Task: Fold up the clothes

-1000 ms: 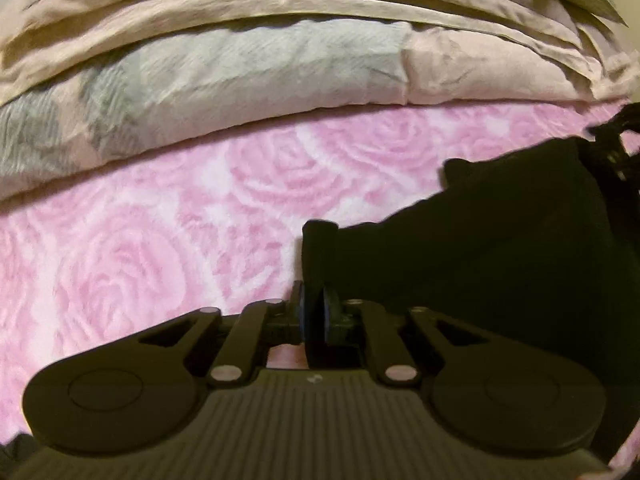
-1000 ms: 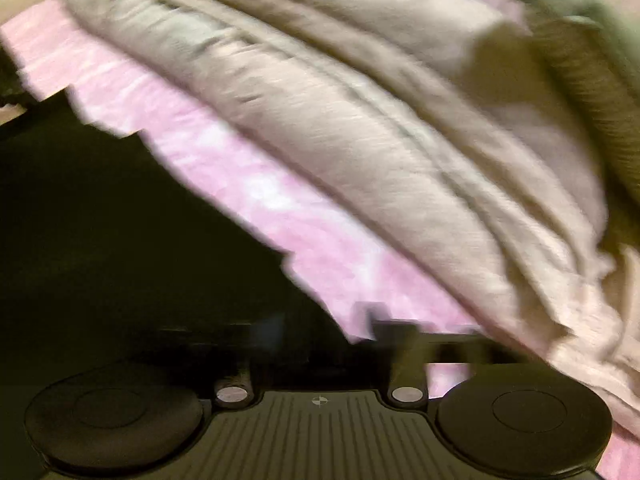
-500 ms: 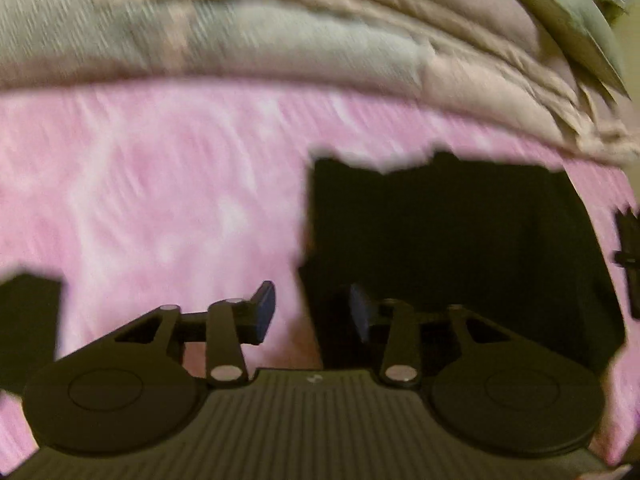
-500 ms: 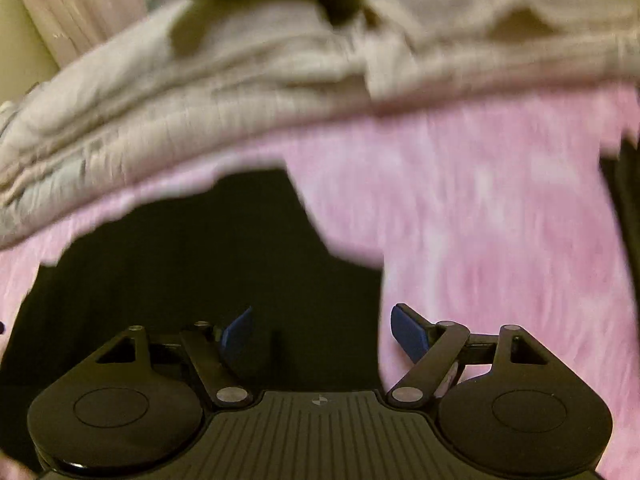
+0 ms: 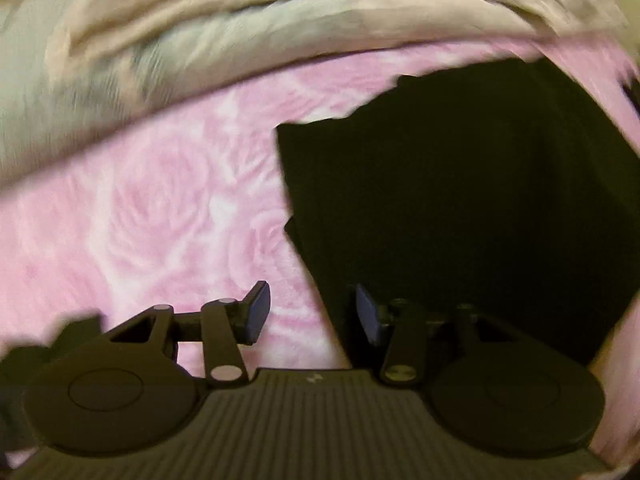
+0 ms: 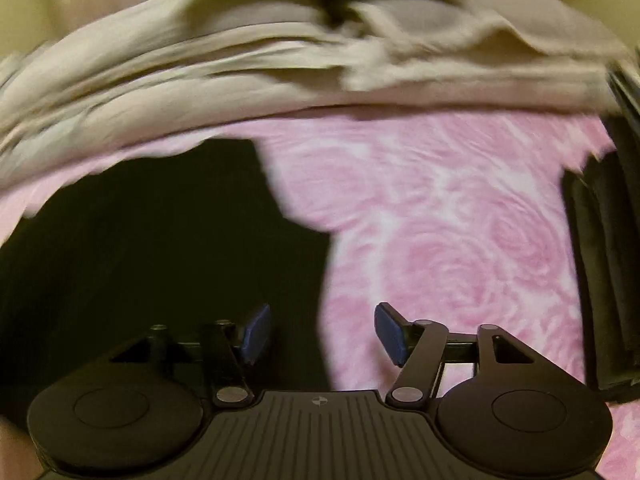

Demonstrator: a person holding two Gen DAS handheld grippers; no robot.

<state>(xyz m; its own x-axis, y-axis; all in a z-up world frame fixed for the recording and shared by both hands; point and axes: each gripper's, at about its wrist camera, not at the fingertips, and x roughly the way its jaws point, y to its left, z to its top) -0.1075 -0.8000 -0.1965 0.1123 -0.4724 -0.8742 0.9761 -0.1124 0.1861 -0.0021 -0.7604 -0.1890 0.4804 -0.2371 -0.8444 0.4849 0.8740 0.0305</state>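
A black garment [image 5: 460,208] lies folded flat on the pink rose-patterned bed cover [image 5: 140,208]. In the left wrist view it fills the right half, and my left gripper [image 5: 312,314] stands open over its left edge, holding nothing. The same black garment [image 6: 152,248] fills the left half of the right wrist view. My right gripper [image 6: 322,334] is open across the garment's right edge, its left finger over the cloth and its right finger over the pink cover [image 6: 440,232]. Both views are blurred by motion.
A heap of beige and grey bedding [image 5: 200,40] runs along the far side; the same bedding [image 6: 280,64] shows in the right wrist view. More dark folded cloth [image 6: 600,260] sits at the right edge. A dark shape [image 5: 60,336] lies low at the left.
One second ago my left gripper was shut on the black garment's edge; both grippers have since opened and let go, and the garment now lies flat. Both cameras have pulled back.
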